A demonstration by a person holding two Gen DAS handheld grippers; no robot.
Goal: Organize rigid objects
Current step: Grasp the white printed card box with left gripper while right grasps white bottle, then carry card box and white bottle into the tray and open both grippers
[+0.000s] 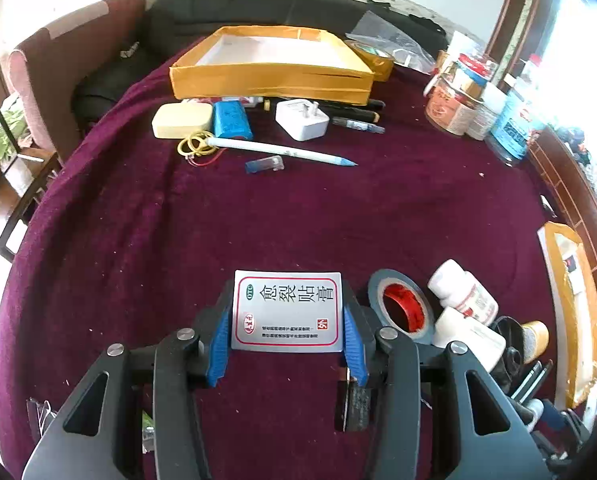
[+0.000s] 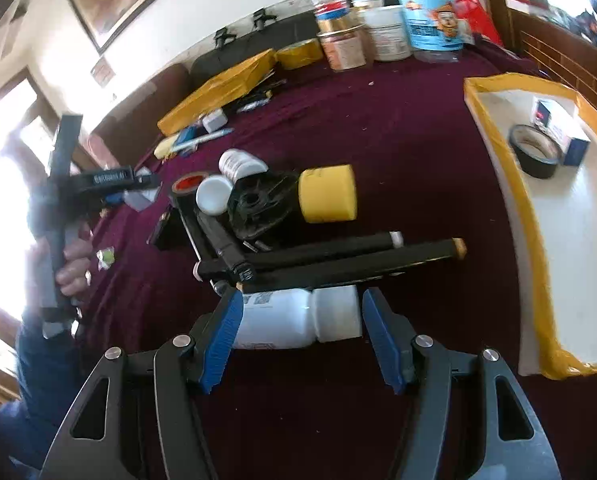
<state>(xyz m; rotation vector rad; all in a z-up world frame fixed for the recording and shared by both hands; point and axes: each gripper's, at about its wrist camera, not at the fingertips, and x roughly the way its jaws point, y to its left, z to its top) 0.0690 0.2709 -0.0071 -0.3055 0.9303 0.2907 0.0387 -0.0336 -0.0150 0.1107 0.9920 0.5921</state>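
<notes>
A silver plaster packet (image 1: pixel 286 312) with red-framed print lies on the purple cloth (image 1: pixel 258 220). My left gripper (image 1: pixel 287 300) has it between its jaws, and both blue pads (image 1: pixel 220 336) sit against its side edges. A white bottle (image 2: pixel 282 320) lies on its side just beyond a pile of black pens (image 2: pixel 338 256). My right gripper (image 2: pixel 303 304) straddles it with the jaws apart; a small gap shows at the cap end. A black tape roll with a red core (image 1: pixel 402 304) and two more white bottles (image 1: pixel 462 292) lie right of the packet.
A yellow-rimmed tray (image 1: pixel 270 76) stands at the far side, with a pen (image 1: pixel 282 150), a white charger (image 1: pixel 302 120) and a blue battery (image 1: pixel 232 120) before it. A second tray (image 2: pixel 570 260) on the right holds black tape (image 2: pixel 534 152). Jars (image 2: pixel 382 28) crowd the back. A yellow roll (image 2: pixel 328 194) lies nearby.
</notes>
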